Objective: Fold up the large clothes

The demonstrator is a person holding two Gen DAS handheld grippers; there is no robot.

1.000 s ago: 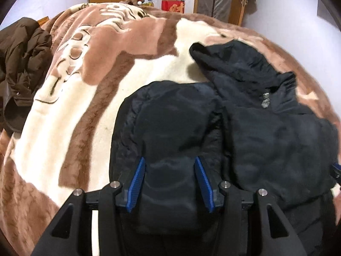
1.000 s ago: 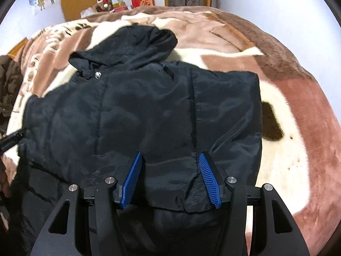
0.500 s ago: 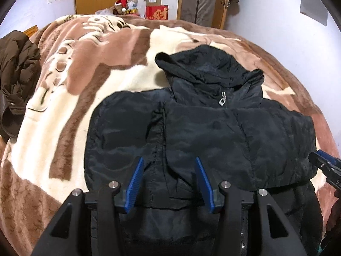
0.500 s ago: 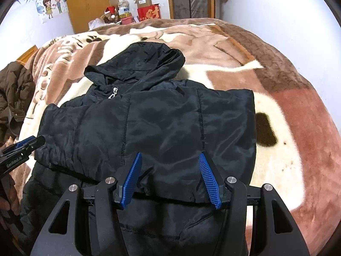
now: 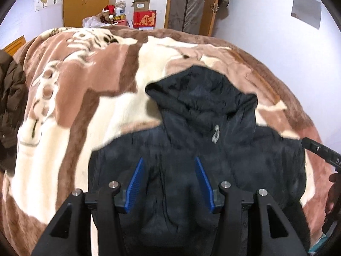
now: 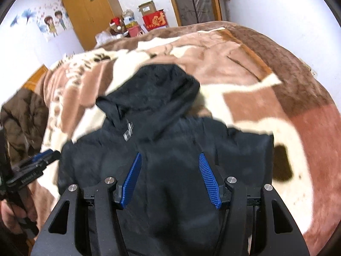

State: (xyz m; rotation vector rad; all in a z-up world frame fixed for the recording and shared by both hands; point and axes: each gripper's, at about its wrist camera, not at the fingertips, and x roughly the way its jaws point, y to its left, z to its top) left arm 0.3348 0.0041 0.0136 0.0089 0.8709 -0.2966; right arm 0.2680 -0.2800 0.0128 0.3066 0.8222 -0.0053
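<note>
A black hooded padded jacket [image 5: 213, 153] lies on the bed, hood pointing away, sleeves folded in over the body, a silver zip pull [image 5: 215, 135] at the collar. It also shows in the right wrist view [image 6: 170, 149]. My left gripper [image 5: 168, 160] is open and empty above the jacket's near left part. My right gripper [image 6: 169, 155] is open and empty above its near middle. The right gripper's tip [image 5: 319, 151] shows at the right edge of the left view, and the left gripper [image 6: 36, 164] shows at the left edge of the right view.
A brown and cream fleece blanket [image 5: 85, 98] covers the bed. A brown coat [image 5: 10, 102] lies heaped at the bed's left edge. Boxes [image 5: 145, 18], a wardrobe and a door stand beyond the far end. A white wall runs along the right.
Both grippers have pulled back and up from the jacket, so more of it and the hood shows. The jaws stay open and the jacket stays folded in place.
</note>
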